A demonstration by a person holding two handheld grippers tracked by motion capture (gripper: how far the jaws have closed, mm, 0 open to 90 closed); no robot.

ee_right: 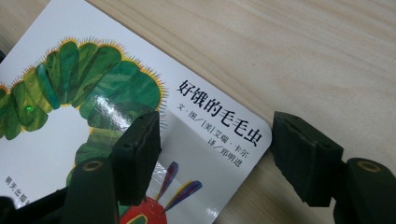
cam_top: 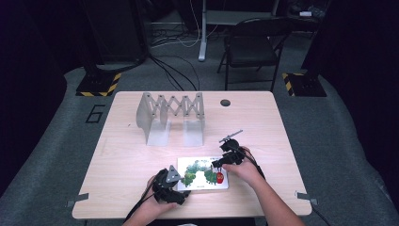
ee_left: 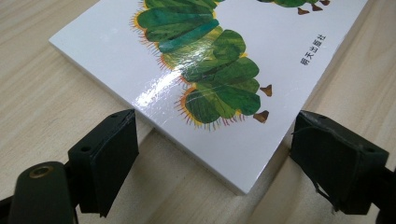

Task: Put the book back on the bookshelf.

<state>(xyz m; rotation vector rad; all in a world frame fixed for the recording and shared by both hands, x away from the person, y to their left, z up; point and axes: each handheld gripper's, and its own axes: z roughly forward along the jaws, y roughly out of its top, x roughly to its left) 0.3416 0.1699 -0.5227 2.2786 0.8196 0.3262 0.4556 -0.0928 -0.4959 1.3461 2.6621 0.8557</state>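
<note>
Glossy book (cam_top: 203, 173) lies flat on the table (cam_top: 122, 155). Both grippers, left (cam_top: 181, 184) and right (cam_top: 219, 162), gape open astride opposite corners, likely poised to lift it.

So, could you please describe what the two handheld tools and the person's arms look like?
Both tools are black. The left tool carries a grey three-cornered plate on top, and a black cable trails from it. The right tool has a thin grey rod sticking up behind it. Up close, each has two blocky matte black pads, with a brass-coloured insert in the jaw arm. The forearms show no sleeves.
</note>
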